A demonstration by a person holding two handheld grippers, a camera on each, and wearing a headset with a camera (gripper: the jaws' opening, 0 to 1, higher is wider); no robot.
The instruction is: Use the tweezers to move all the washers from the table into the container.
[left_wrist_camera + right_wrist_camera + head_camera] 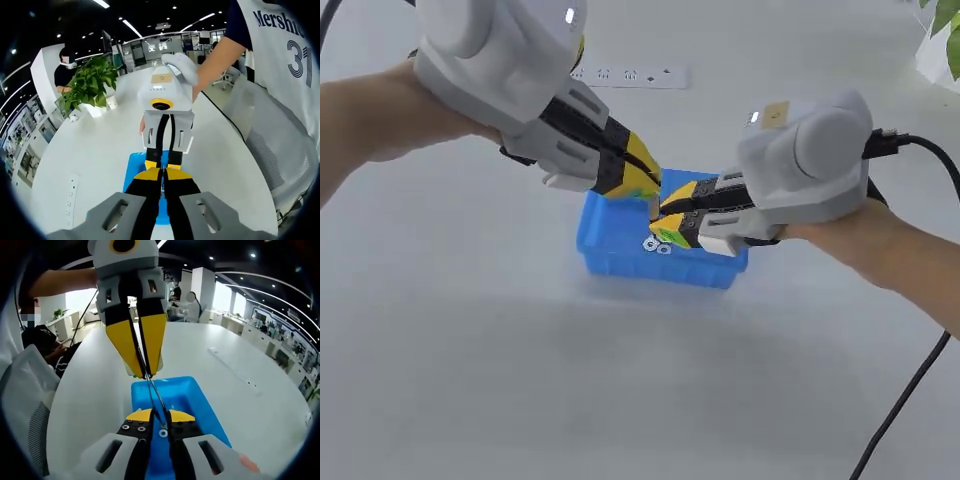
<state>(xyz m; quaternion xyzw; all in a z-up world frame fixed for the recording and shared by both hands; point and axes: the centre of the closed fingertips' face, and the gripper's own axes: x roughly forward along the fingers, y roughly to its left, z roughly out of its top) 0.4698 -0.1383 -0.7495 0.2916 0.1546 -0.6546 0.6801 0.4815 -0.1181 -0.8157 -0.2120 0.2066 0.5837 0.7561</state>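
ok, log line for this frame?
left hand-held gripper: shut on tweezers | right hand-held gripper: jaws flank tweezers, grip unclear | washers: some in blue container

Just a big white table here, with a white power strip lying flat on its far side. A leafy potted plant sits way off toward the far right, and a grey mesh office chair stands right beside the table.
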